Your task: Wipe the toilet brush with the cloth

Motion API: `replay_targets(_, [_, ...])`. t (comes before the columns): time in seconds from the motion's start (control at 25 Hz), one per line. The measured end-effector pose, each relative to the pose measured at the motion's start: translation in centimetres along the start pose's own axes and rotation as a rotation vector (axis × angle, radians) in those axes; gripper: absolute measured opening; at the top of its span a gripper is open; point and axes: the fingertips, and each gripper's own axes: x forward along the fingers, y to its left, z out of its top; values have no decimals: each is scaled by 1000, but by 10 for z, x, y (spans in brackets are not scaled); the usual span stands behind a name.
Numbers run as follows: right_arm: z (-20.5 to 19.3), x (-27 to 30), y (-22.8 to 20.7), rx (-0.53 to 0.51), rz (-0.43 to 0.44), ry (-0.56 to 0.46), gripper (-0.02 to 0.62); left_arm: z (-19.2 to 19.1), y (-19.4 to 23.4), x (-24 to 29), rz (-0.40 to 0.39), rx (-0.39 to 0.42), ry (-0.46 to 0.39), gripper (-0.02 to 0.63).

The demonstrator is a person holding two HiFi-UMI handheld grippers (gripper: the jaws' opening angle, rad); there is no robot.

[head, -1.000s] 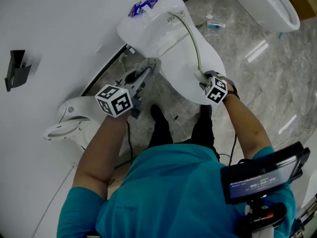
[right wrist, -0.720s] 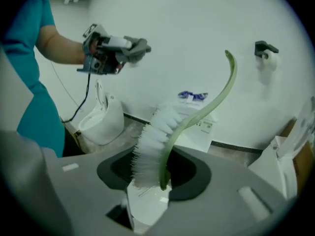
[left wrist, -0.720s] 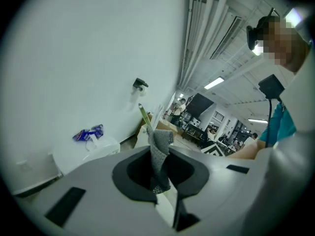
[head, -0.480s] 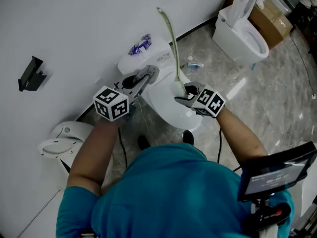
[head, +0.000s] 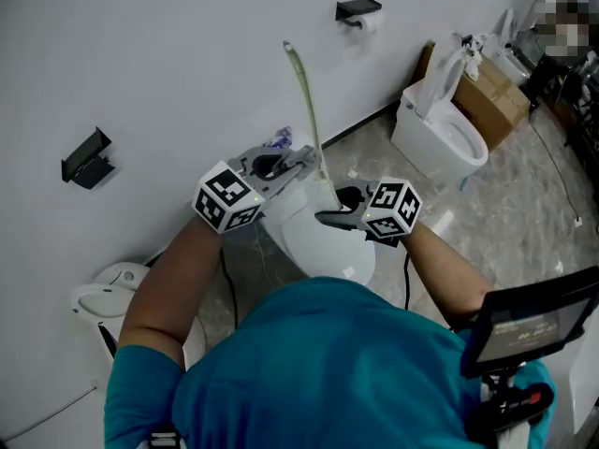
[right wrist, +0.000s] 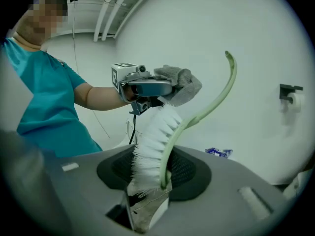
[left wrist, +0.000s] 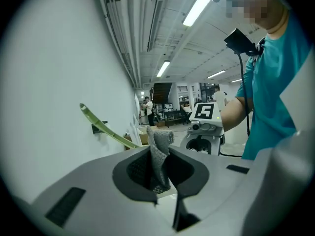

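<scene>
The toilet brush has a long pale green handle point(head: 304, 101) that stands nearly upright in front of the white wall. My right gripper point(head: 329, 217) is shut on its lower end, and its white bristles point(right wrist: 152, 141) rise from between the jaws, with the curved handle point(right wrist: 216, 100) beside them. My left gripper point(head: 298, 161) is shut on a folded grey cloth point(left wrist: 158, 154), which sticks up from between its jaws. In the right gripper view the cloth point(right wrist: 179, 85) sits just above the bristle tips, close to touching them. Both grippers hang above a white toilet point(head: 323, 246).
A second toilet point(head: 440, 129) and a cardboard box point(head: 491, 101) stand at the right along the wall. The wall carries a black bracket point(head: 89, 162) and a paper holder point(head: 358, 12). A blue packet point(right wrist: 216, 152) lies behind. A white fixture point(head: 103, 293) sits low left.
Both grippers have risen well above the toilet. The brush has swung from lying over the toilet to standing upright, and the left gripper with the cloth has come beside it.
</scene>
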Motion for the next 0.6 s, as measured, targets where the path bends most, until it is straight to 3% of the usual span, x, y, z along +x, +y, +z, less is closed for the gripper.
replay_targets(0.28, [16,3,-6,-84,20,24,169,3,2,9,-42,96,47,49])
replay_targets(0.6, [24,5,-5,-114,45,23,169,1,16,17,3,77,81,49])
